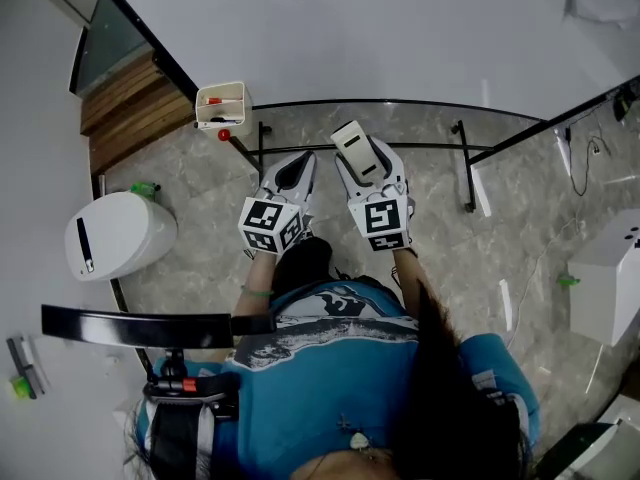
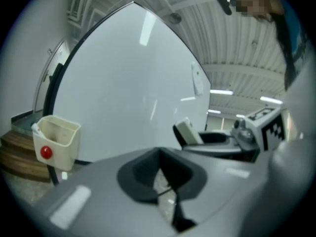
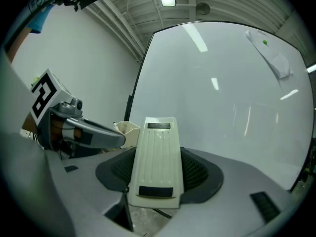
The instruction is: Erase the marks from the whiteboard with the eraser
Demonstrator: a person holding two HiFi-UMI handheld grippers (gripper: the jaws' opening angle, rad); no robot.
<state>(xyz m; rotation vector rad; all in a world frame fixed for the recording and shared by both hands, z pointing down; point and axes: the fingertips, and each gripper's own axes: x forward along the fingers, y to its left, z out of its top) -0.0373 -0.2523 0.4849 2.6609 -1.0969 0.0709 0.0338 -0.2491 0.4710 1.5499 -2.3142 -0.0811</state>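
Note:
A cream eraser (image 3: 155, 162) lies lengthwise between the jaws of my right gripper (image 3: 155, 184), which is shut on it. In the head view the eraser (image 1: 352, 148) sticks out ahead of the right gripper (image 1: 367, 165), pointing at the whiteboard (image 1: 380, 28). The whiteboard (image 3: 222, 98) stands just ahead and I see no marks on the part in view. My left gripper (image 1: 290, 173) is held close beside the right one. Its jaws meet with nothing between them in the left gripper view (image 2: 167, 187), where the eraser (image 2: 186, 131) shows at the right.
A cream holder (image 1: 221, 104) with a red magnet (image 1: 224, 135) hangs at the board's lower left edge. The board's black stand (image 1: 462, 163) rests on the stone floor. A white rounded bin (image 1: 115, 233) stands left, a white box (image 1: 605, 273) right. A paper (image 3: 271, 53) is stuck high on the board.

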